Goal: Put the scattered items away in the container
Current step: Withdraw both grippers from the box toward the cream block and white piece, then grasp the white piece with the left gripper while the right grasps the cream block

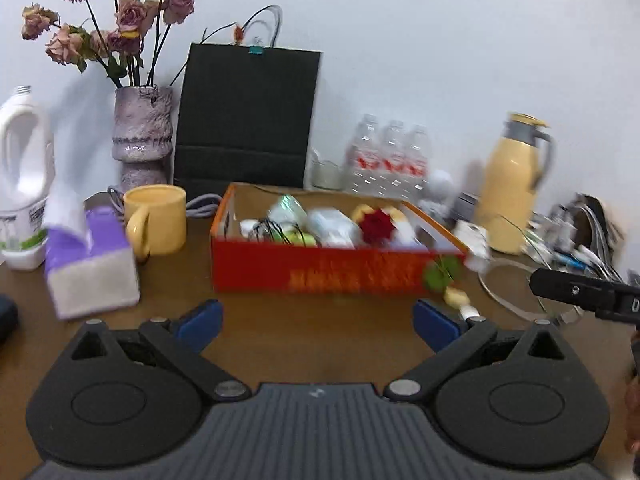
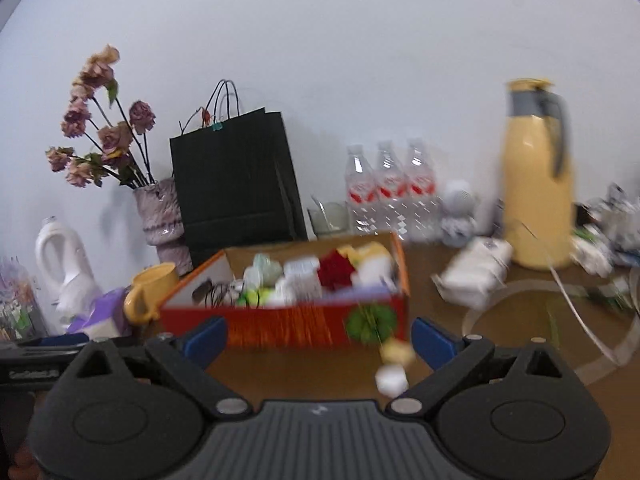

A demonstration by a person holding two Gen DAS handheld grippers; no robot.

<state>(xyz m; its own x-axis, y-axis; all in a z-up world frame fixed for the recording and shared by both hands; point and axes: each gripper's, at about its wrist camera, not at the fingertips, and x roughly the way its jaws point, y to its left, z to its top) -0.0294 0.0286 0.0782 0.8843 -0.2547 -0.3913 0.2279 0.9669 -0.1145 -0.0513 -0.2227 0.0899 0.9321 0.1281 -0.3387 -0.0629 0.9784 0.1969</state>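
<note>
A red and orange cardboard box (image 1: 320, 272) (image 2: 280, 324) stands mid-table, holding a red rose (image 1: 378, 226) (image 2: 336, 270), white packets, a black cable and green bits. A green and yellow artificial flower (image 1: 442, 274) (image 2: 370, 322) with a small white piece (image 2: 392, 378) lies at the box's near right corner, outside it. A white packet (image 2: 476, 276) (image 1: 474, 236) lies right of the box. My left gripper (image 1: 318, 322) stands open before the box, nothing between its blue pads. My right gripper (image 2: 320, 340) is open too, the white piece near its right finger.
A yellow mug (image 1: 156, 220), purple tissue box (image 1: 88, 260) and white jug (image 1: 24, 184) stand left. Behind are a vase of dried roses (image 1: 142, 136), black paper bag (image 1: 246, 120), water bottles (image 1: 388, 160) and yellow thermos (image 1: 514, 184). Cables (image 1: 576, 236) and a clear ring (image 2: 560, 320) lie right.
</note>
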